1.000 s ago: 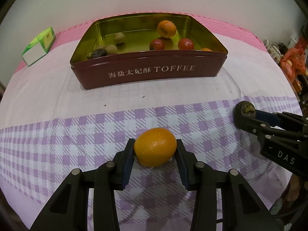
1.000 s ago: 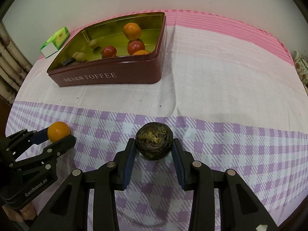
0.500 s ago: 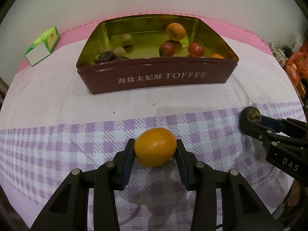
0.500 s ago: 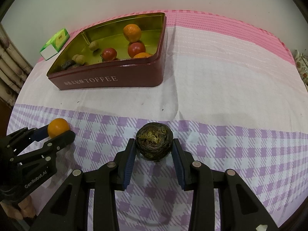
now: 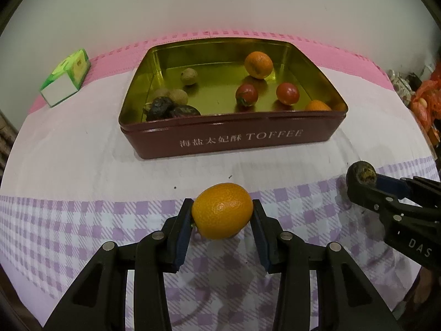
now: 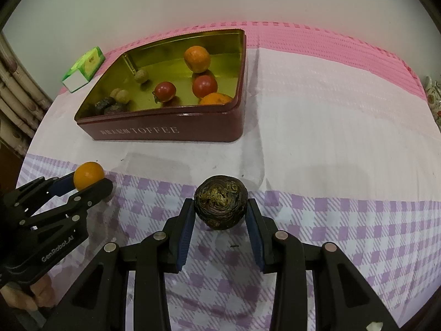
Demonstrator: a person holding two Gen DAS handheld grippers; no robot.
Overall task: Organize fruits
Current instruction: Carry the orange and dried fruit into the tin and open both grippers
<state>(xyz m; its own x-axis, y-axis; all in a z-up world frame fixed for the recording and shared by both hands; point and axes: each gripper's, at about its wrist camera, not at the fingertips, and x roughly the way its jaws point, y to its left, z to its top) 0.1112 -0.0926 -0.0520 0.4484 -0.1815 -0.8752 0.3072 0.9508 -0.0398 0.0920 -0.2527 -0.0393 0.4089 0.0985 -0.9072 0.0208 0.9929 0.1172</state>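
Observation:
My left gripper (image 5: 222,212) is shut on an orange mandarin (image 5: 222,210), held above the checked cloth. The same mandarin (image 6: 88,175) shows at the left of the right wrist view. A dark wrinkled round fruit (image 6: 220,206) sits clamped in my right gripper (image 6: 220,210), and this dark fruit (image 5: 361,173) appears at the right edge of the left wrist view. Ahead stands the dark red toffee tin (image 5: 237,140), open, gold inside. It holds an orange (image 5: 258,64), two red fruits (image 5: 287,93), several small brown ones (image 5: 189,76) and dark ones (image 5: 162,106).
A green and white carton (image 5: 66,78) lies to the left of the tin (image 6: 171,131). Pink and white cloth covers the table, with purple checks near me. Red bags and crockery (image 5: 421,96) crowd the right edge. A white wall stands behind the table.
The tin has slid lower and rightward in the left wrist view and looks nearer, with more of its inside showing. Both fruits stay clamped as before.

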